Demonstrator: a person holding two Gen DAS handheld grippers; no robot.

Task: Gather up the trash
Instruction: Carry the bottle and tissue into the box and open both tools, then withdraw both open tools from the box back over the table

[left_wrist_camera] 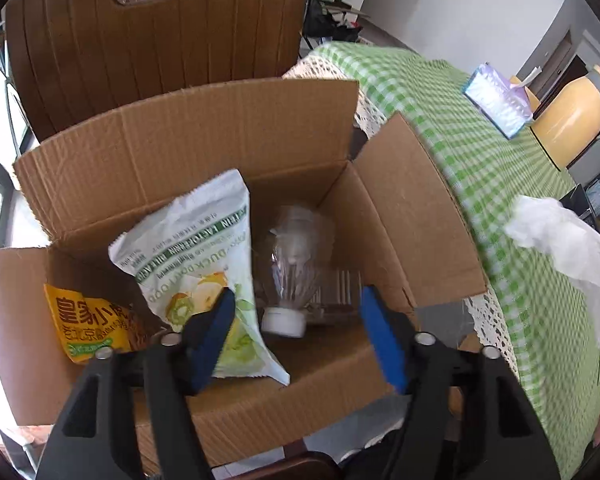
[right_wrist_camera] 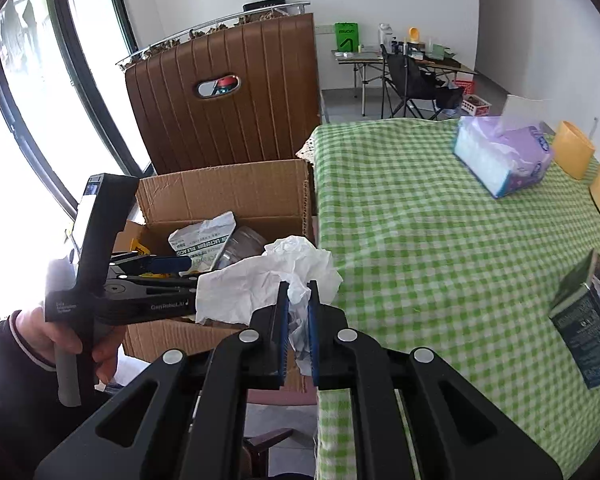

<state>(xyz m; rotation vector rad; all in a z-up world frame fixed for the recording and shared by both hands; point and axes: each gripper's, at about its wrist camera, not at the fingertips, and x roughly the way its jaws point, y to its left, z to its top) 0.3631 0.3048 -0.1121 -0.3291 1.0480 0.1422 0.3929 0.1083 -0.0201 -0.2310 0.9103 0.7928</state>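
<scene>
Inside the cardboard box [left_wrist_camera: 236,148]: two snack bags, one bottle [left_wrist_camera: 296,264] (cap toward us) beneath the spread, empty left gripper [left_wrist_camera: 298,328]; right gripper [right_wrist_camera: 299,296] pinches one crumpled tissue [right_wrist_camera: 272,276]

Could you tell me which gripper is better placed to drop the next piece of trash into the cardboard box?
Right. The right gripper is shut on crumpled tissue near the cardboard box; the left gripper hangs open and empty over it.

Black right gripper [right_wrist_camera: 298,300] with blue-padded jaws, silver pivot screws, dark sleeve [right_wrist_camera: 8,360] with pale cuff stripe
</scene>
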